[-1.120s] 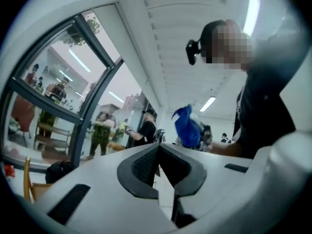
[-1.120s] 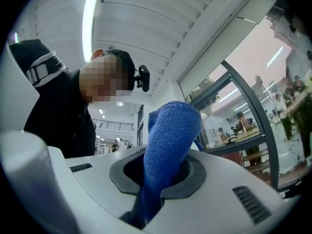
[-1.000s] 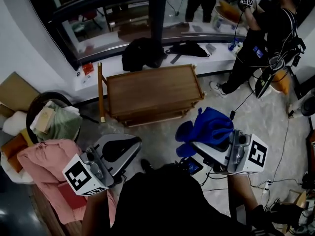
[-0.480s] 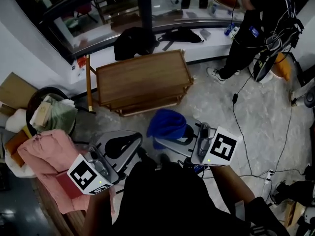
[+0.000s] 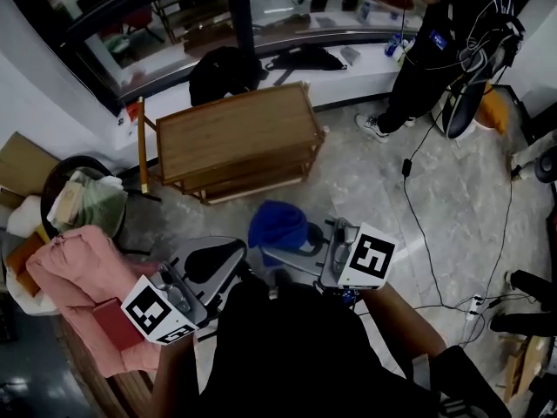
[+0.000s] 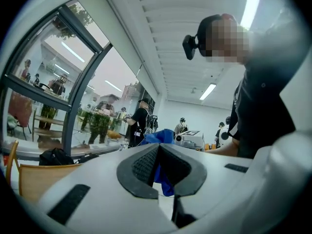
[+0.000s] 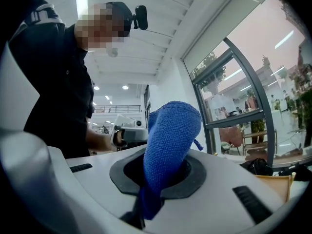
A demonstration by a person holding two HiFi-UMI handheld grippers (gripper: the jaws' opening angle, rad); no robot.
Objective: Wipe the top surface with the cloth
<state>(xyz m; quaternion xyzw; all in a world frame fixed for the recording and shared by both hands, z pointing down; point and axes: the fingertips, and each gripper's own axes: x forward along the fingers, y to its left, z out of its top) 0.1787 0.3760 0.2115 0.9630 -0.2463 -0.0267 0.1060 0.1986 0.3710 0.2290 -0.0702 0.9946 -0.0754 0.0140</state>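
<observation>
Your right gripper (image 5: 300, 246) pinches the blue cloth (image 7: 170, 135) between its fingers, and the bunched fabric stands up past the tips. In the head view the cloth sits over the floor, short of the wooden table's (image 5: 231, 129) near edge and apart from its top. Your left gripper (image 6: 157, 149) is empty, fingers seemingly pressed together at the tips, low beside the right one. A pink fabric heap (image 5: 83, 277) lies at your left.

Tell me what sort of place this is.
Probably a lab or studio for recording, not a home: a second person wearing a cabled rig, cables across the stone floor, and a tall glazed wall behind the wooden stand.
</observation>
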